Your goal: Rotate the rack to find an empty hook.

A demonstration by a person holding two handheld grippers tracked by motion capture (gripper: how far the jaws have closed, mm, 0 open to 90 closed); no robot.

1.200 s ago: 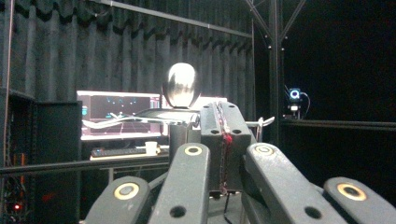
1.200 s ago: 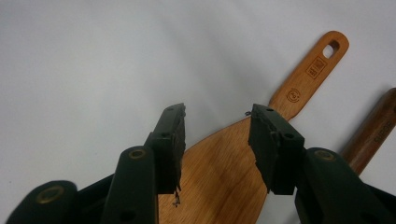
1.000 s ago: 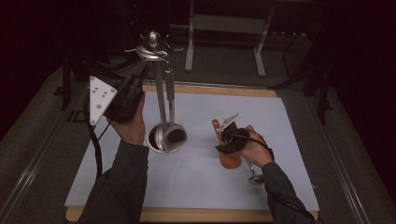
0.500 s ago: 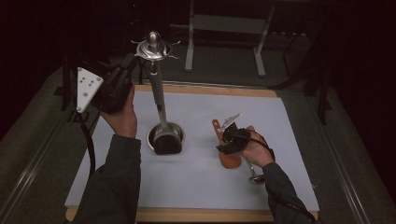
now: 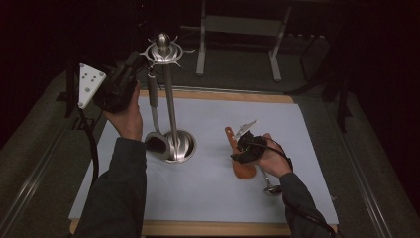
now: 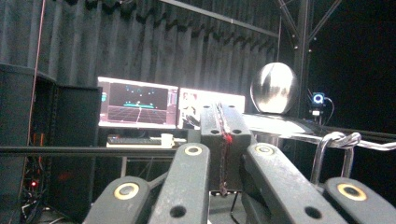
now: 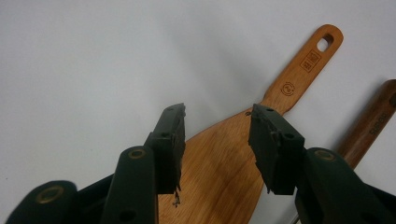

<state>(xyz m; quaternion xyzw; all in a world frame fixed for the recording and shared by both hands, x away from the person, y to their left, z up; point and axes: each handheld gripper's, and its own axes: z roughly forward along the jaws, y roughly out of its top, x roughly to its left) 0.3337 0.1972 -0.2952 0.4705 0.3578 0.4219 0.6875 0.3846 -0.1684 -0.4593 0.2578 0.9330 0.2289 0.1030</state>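
Lying across the wooden table (image 5: 218,229) is a big white mat (image 5: 208,183). On the mat stands a tall shiny utensil stand (image 5: 171,104) with a round ball on top. A metal ladle (image 5: 154,141) hangs from one of its hooks, its bowl down by the base. The left gripper (image 5: 136,62) is held up close to the top of the stand, its fingers (image 6: 212,122) pressed together with nothing between them. The right gripper (image 7: 215,133) hovers low over a wooden spatula (image 7: 233,163) lying flat on the mat, fingers (image 7: 171,133) spread apart above its wide blade. Just beside the spatula lies what may be a wooden-handled spoon (image 7: 369,126).
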